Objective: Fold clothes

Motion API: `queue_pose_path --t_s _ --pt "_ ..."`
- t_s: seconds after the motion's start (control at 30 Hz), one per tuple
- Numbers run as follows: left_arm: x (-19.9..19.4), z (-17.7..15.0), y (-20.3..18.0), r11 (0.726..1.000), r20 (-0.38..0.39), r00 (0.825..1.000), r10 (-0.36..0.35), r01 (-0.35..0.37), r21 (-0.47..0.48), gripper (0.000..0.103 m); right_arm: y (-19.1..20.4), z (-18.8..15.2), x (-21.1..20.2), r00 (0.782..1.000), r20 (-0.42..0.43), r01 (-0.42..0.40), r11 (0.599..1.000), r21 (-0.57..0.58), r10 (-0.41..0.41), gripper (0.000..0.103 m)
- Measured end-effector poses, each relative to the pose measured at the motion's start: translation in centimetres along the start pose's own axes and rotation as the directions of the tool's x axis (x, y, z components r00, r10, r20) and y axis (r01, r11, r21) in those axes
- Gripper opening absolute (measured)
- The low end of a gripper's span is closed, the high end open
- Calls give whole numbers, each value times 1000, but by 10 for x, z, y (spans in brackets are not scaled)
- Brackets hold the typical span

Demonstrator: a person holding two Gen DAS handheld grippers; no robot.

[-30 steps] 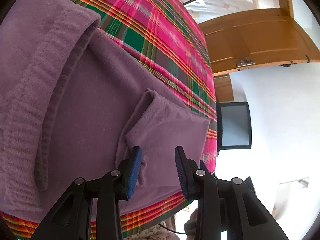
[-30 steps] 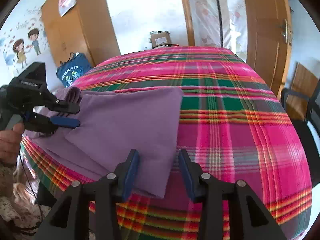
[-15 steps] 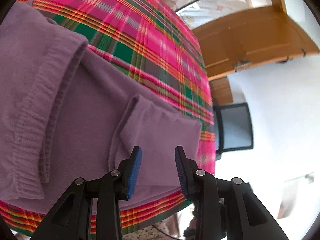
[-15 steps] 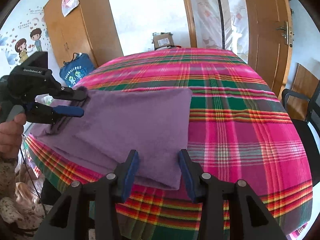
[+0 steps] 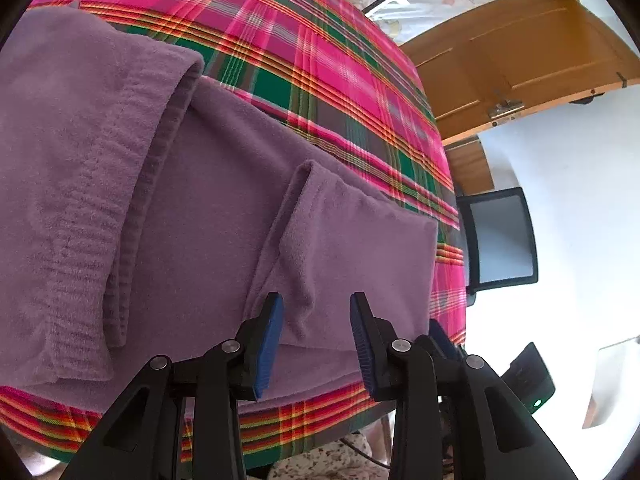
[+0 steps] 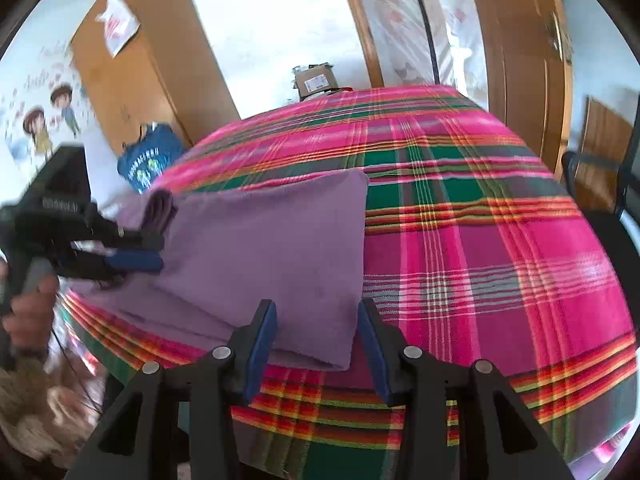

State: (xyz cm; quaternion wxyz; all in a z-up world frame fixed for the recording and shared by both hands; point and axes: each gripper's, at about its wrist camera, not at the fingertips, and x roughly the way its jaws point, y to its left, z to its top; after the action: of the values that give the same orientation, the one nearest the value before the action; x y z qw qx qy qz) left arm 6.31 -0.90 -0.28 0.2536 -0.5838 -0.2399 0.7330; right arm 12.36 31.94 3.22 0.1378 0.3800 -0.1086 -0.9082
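Observation:
A purple fleece garment lies partly folded on the plaid-covered table. Its ribbed hem part lies at the left and a folded flap sits at the near right. My left gripper is open, its jaws either side of the flap's near edge. In the right wrist view the garment lies at the table's near left. My right gripper is open at the garment's near right corner. The left gripper shows there at the garment's left edge.
The plaid cloth covers the whole table, bare to the right of the garment. A black chair stands beyond the table edge. A wooden door, a wardrobe, a blue bag and a cardboard box stand behind.
Both grippers have stayed open. The left gripper has moved in over the flap's near edge. The right gripper has closed in on the garment's near right corner.

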Motion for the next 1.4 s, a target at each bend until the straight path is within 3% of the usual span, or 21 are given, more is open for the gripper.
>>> queue_pose_path --t_s 0.13,0.27,0.33,0.4,0.53,0.73,1.07,1.27,1.4 --pt "-6 -2 -14 1000 18 1000 8 -8 29 36 -11 3 4 999 -9 -30 996 89 31 43" --pt "-15 2 -29 999 46 999 15 -17 46 37 -7 3 9 1000 -16 -18 996 88 19 43" --pt "-18 5 -37 999 52 999 12 -15 51 47 -5 3 10 1000 -18 -7 997 81 8 42" --pt "-16 8 -47 998 35 999 7 -9 56 47 -3 3 12 1000 -23 6 997 74 -5 30" --pt "-5 14 -69 998 -35 999 9 -6 65 48 -4 4 8 1000 -5 -20 996 88 20 19" --pt "14 20 -117 989 -92 995 44 -30 148 52 10 7 -5 997 59 -45 998 43 42 15" --pt "41 17 -155 953 -156 976 155 -106 284 52 42 12 -10 991 90 -90 993 -70 96 15" --pt "59 15 -158 919 -183 948 260 -184 350 52 46 15 -7 989 92 -107 991 -86 115 15" --pt "71 17 -159 912 -207 937 280 -192 363 52 48 15 -7 988 87 -115 989 -93 124 15"
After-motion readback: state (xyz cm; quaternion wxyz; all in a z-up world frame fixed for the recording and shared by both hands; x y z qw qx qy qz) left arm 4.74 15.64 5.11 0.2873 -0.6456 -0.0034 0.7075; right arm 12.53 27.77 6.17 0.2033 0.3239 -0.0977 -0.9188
